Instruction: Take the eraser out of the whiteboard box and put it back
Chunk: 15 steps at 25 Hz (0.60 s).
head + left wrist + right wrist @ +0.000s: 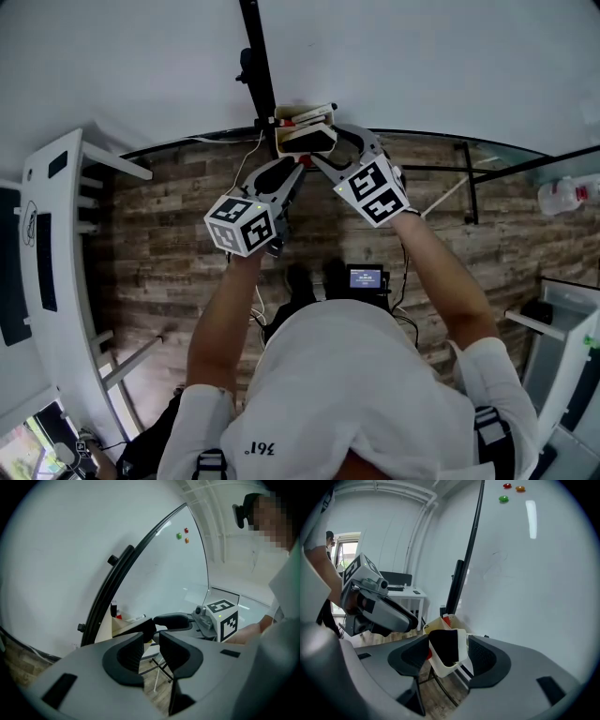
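Eraser (pixel 446 651) sits at the box (pixel 433 624) on the whiteboard's (pixel 525 583) lower edge, between the right tongs' (pixel 447 644) released jaws. Left tongs (pixel 151 641) slightly parted, empty. One eraser, one box, three magnets (pixel 503 499).

Reaching fwd w/ both arms, forearms bare below white sleeves. Holding L gripper (pixel 295 164) at the end of L arm (pixel 220 319), L marker cube (pixel 241 223) turned up toward the head cam, nose approx. level. Jaws drawn close, only a narrow slot left between the pads (seen best in the left gripper view), nothing in that slot. Holding R gripper (pixel 449 645) at the end of R arm (pixel 450 291), just beside the L one & slightly further fwd, nose tipped downward, R marker cube (pixel 375 190) also facing up. Jaws spread wide. Tips of both grippers converging, nearly meeting.
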Each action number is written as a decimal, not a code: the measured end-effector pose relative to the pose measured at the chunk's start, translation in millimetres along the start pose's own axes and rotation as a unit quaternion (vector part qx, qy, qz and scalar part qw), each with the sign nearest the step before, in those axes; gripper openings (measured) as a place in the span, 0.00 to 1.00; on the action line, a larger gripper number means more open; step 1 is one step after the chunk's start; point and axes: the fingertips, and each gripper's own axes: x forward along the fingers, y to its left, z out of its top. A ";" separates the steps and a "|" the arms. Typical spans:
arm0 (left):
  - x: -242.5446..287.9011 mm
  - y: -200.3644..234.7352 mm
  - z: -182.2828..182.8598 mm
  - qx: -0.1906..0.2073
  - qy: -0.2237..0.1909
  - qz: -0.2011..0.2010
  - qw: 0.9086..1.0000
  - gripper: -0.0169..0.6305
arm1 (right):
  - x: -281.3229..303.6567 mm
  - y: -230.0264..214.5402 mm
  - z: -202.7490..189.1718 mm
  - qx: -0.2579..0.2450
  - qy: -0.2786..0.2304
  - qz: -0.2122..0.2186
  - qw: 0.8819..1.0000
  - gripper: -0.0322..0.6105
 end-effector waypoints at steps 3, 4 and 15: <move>4.1 4.4 -6.2 -0.003 0.009 0.003 1.000 0.17 | 6.5 -0.5 -3.2 -0.005 0.009 -0.001 1.000 0.46; 5.3 5.8 -8.0 -0.004 0.012 0.004 1.000 0.17 | 8.4 -1.3 -4.0 -0.006 0.012 -0.002 1.000 0.46; 12.7 18.3 -17.8 -0.013 0.028 0.014 0.999 0.17 | 20.4 -2.9 -7.6 -0.019 0.031 -0.002 0.999 0.46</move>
